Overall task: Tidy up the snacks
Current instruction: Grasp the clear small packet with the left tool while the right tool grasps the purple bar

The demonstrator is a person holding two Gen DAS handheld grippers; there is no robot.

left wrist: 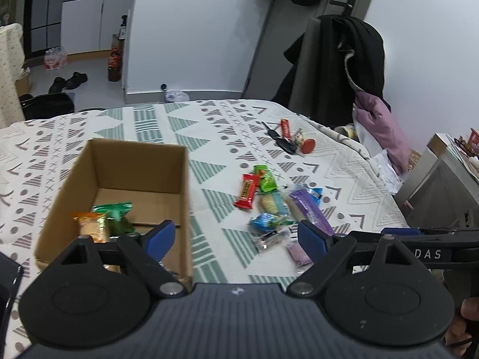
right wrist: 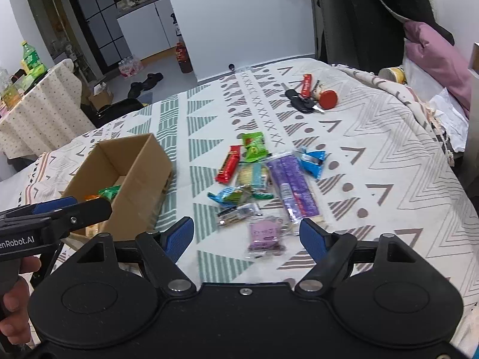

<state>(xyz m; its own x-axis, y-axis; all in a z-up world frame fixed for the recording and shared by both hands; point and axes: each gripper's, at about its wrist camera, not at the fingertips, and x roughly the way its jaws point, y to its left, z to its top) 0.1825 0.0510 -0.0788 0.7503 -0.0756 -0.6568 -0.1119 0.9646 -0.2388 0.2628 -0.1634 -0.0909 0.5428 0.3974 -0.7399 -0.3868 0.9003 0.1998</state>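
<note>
My left gripper (left wrist: pixel 233 240) hangs wide open, gripping nothing, beside the open brown cardboard box (left wrist: pixel 119 197), which contains an orange packet (left wrist: pixel 91 227) and a green packet (left wrist: pixel 116 217). My right gripper (right wrist: pixel 247 237) is likewise spread and unloaded above the small lilac packet (right wrist: pixel 265 234). Remaining wrapped snacks (right wrist: pixel 263 173) lie scattered on the patterned cloth (right wrist: pixel 389 161).
</note>
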